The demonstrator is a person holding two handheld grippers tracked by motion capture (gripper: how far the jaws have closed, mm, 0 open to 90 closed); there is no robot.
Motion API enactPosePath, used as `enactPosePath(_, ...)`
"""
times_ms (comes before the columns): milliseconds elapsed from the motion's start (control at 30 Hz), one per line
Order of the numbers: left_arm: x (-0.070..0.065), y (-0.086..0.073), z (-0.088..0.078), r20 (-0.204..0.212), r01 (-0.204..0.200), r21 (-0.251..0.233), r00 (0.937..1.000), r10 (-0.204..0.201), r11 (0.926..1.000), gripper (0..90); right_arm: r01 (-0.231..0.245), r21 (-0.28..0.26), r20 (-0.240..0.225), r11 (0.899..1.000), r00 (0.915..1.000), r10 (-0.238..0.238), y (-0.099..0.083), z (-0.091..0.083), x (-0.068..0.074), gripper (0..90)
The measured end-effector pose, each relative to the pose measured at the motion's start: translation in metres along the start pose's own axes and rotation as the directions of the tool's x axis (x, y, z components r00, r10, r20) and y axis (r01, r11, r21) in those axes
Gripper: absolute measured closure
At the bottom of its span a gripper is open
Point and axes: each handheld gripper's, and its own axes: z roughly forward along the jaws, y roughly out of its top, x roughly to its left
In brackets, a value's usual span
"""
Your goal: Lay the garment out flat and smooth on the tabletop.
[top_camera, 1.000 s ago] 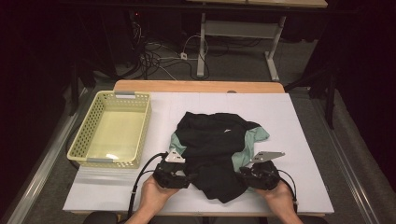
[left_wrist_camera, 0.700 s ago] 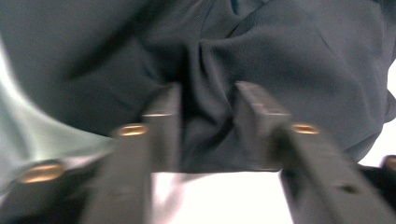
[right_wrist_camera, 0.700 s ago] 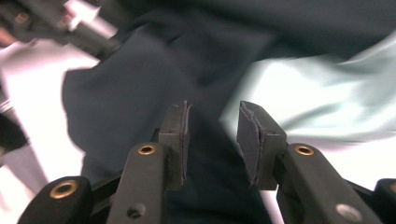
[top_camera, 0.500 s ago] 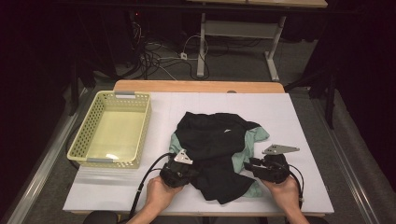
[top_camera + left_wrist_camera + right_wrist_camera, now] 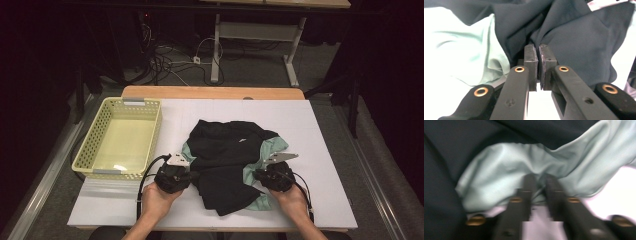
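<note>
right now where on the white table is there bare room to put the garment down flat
The widest bare patch of the white table lies right of the black and mint garment, up to the far edge. A narrower strip runs between the yellow basket and the garment. The near middle is crowded: the left gripper and right gripper are both shut on the cloth.

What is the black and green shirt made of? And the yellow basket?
The shirt looks like thin, soft knit cloth, matte, because it crumples into loose folds. The basket looks like hard, slightly shiny plastic, moulded with rows of small holes in its walls. The exact fibre can't be told.
</note>
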Motion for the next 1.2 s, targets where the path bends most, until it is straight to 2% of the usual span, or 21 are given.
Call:
enactPosePath(133,0.0,0.0,-0.002,-0.008,-0.004,-0.003,1.0,0.004,1.0,84.4,-0.002,-0.024,0.004,1.0,1.0,0.002,-0.001,-0.007,-0.005,90.0)
enactPosePath(200,0.002,-0.001,-0.005,-0.011,0.002,-0.011,0.9999,-0.002,0.9999,84.3,-0.007,-0.05,0.03,0.999,0.9995,0.009,0.0,-0.017,-0.01,90.0)
enactPosePath(333,0.005,-0.001,-0.005,-0.011,0.007,-0.01,0.9999,-0.007,0.9999,84.4,-0.054,-0.102,0.062,0.993,0.9962,0.06,0.0,-0.031,-0.026,90.0)
enactPosePath(400,0.005,-0.001,-0.002,-0.031,-0.006,0.006,0.9995,0.006,1.0,84.3,-0.065,-0.112,0.063,0.992,0.9954,0.072,0.0,-0.032,-0.03,90.0)
enactPosePath(500,0.005,-0.003,0.005,-0.009,0.002,0.028,1.0,-0.002,0.9996,83.8,-0.066,-0.101,0.038,0.993,0.9968,0.07,-0.001,-0.025,-0.027,87.8)
enactPosePath(567,0.005,-0.006,0.005,-0.004,0.009,0.024,1.0,-0.009,0.9997,82.2,-0.073,-0.098,0.011,0.993,0.9972,0.074,-0.003,-0.021,-0.022,79.2)
enactPosePath(633,0.005,-0.008,0.001,0.006,0.021,0.008,0.9998,-0.021,0.9998,79.6,-0.082,-0.103,-0.018,0.991,0.9965,0.081,-0.004,-0.025,-0.017,74.5)
enactPosePath(733,0.006,-0.012,-0.006,0.006,0.021,-0.001,0.9998,-0.021,0.9998,80.3,-0.079,-0.126,-0.044,0.989,0.9963,0.074,-0.01,-0.038,-0.01,73.1)
enactPosePath(833,0.006,-0.015,-0.008,0.016,0.032,0.012,0.9994,-0.032,0.9994,84.8,-0.068,-0.093,-0.049,0.993,0.9968,0.063,-0.019,-0.041,-0.003,73.1)
enactPosePath(933,0.003,-0.015,-0.008,0.009,0.019,0.0,0.9998,-0.019,0.9998,84.6,-0.055,-0.05,-0.057,0.997,0.997,0.052,-0.022,-0.031,0.001,73.8)
enactPosePath(1033,-0.001,-0.015,-0.009,-0.002,0.007,-0.032,1.0,-0.007,0.9995,76.4,-0.056,-0.054,-0.063,0.997,0.9966,0.053,-0.014,-0.024,0.004,73.3)
enactPosePath(1100,0.0,-0.016,-0.011,-0.009,0.011,-0.054,0.9999,-0.012,0.9985,67.9,-0.057,-0.076,-0.067,0.996,0.9964,0.052,-0.005,-0.022,0.006,70.8)
enactPosePath(1200,0.002,-0.016,-0.01,-0.008,0.027,-0.059,0.9996,-0.028,0.9979,61.0,-0.048,-0.09,-0.059,0.995,0.9973,0.042,0.009,-0.016,0.009,66.2)
